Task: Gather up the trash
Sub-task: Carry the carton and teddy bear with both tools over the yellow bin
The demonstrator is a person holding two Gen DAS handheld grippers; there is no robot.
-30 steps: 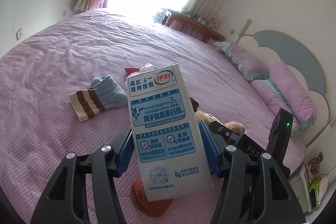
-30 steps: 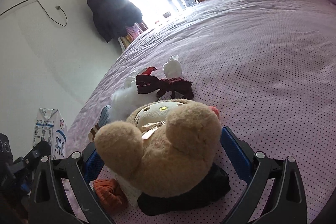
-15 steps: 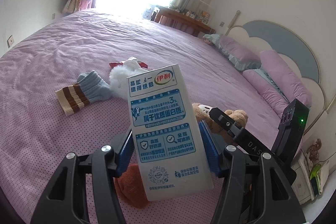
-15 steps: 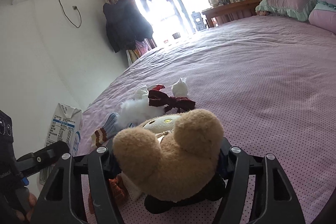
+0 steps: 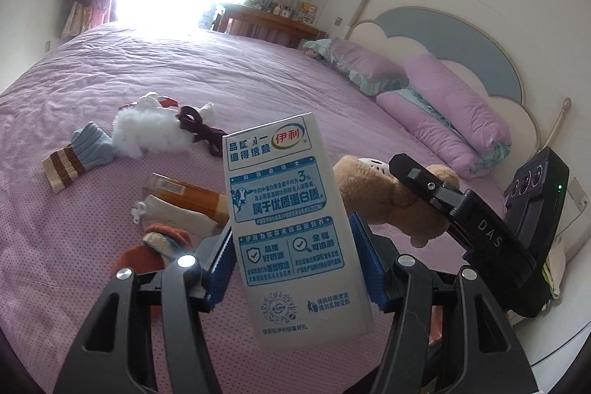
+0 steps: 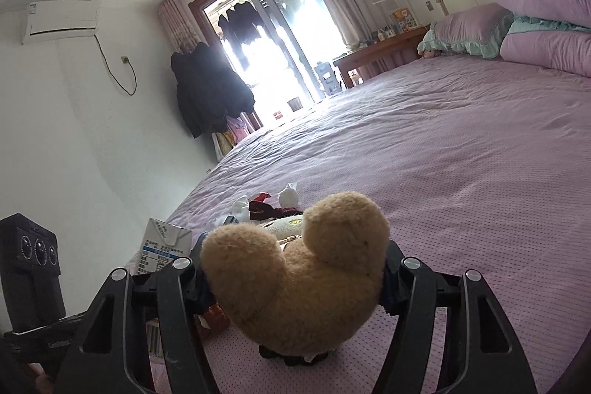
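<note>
My left gripper is shut on a white and blue milk carton and holds it upright above the purple bed. The carton also shows at the left of the right wrist view. My right gripper is shut on a tan teddy bear and holds it lifted off the bed; the bear also shows in the left wrist view, just right of the carton. An orange box lies on the bed behind the carton.
On the bed lie a striped blue sock, a white fluffy toy, a dark red bow, a beige sock and an orange sock. Purple pillows lean on the headboard. A desk stands by the window.
Both grippers have risen and pulled back from the bed. The bear came up off the bed with the right gripper. The orange box and socks came into view below the carton.
</note>
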